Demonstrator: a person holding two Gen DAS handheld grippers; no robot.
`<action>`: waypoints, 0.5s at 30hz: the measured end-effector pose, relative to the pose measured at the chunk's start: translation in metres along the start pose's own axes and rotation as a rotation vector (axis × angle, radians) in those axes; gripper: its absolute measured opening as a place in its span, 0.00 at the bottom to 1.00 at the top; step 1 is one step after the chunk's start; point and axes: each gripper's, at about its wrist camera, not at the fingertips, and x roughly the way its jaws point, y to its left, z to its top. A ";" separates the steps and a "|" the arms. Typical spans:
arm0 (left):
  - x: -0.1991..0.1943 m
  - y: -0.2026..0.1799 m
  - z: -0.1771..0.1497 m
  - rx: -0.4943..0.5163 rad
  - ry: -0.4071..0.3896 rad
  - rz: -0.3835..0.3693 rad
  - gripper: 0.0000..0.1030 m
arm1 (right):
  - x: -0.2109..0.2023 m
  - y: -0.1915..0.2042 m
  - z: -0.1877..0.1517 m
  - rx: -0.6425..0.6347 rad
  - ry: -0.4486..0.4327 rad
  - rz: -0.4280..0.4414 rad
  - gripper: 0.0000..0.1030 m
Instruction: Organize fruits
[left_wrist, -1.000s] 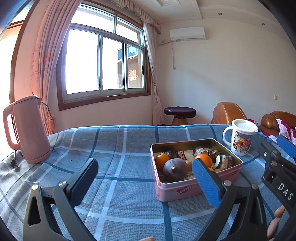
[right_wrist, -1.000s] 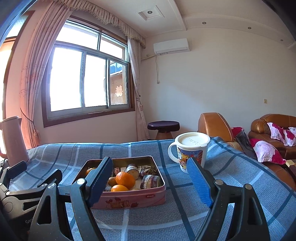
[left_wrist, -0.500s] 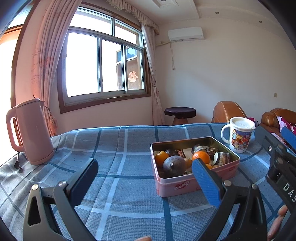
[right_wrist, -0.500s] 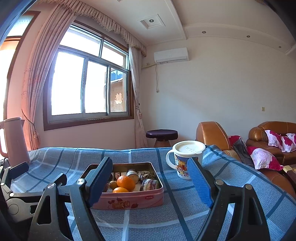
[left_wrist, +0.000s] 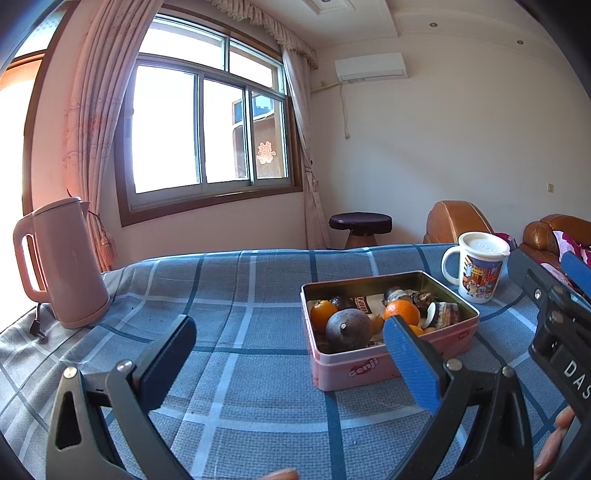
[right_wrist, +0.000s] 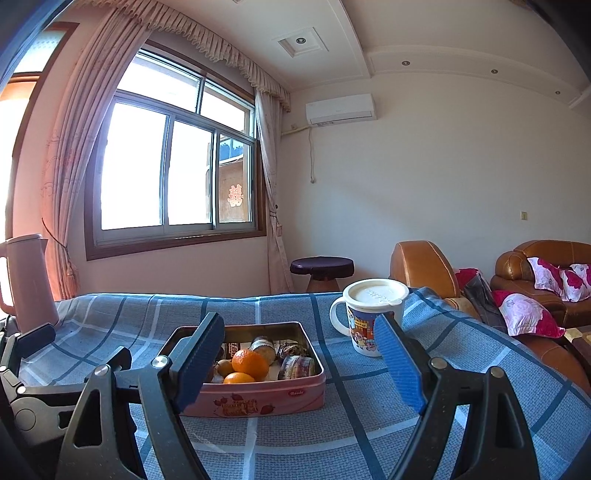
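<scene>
tin (left_wrist: 391, 363) – fruits (left_wrist: 400, 312) inside | mug (left_wrist: 478, 271) behind-right | kettle (left_wrist: 61, 266) far left

Worktop cloth (left_wrist: 240, 295): woven, coarse weave, matt, blue w/ pale check.
Tin (left_wrist: 388, 365) ahead of left gripper (left_wrist: 288, 354): sheet metal, pink printed outside, semi-gloss; inside walls bare, shiny.
Oranges (right_wrist: 250, 364) in tin: pebbled peel, slight sheen.
Mug (right_wrist: 364, 325) beyond right gripper (right_wrist: 301, 363): glossy, printed; lid smooth matt plastic.
Kettle (left_wrist: 62, 266) far left of left gripper: smooth matt pink shell.
Gripper pads (right_wrist: 397, 367): blue, fine-ribbed, rubbery; arms matt black plastic, metal screws.
</scene>
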 end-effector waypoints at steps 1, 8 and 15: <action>0.000 0.000 0.000 0.001 0.000 0.000 1.00 | 0.000 0.000 0.000 0.000 0.000 -0.001 0.82; 0.000 0.000 0.000 0.001 0.002 0.003 1.00 | 0.001 0.001 -0.001 -0.002 0.005 -0.006 0.82; 0.002 0.002 -0.002 -0.010 0.022 0.004 1.00 | 0.002 0.001 -0.001 -0.003 0.006 -0.006 0.82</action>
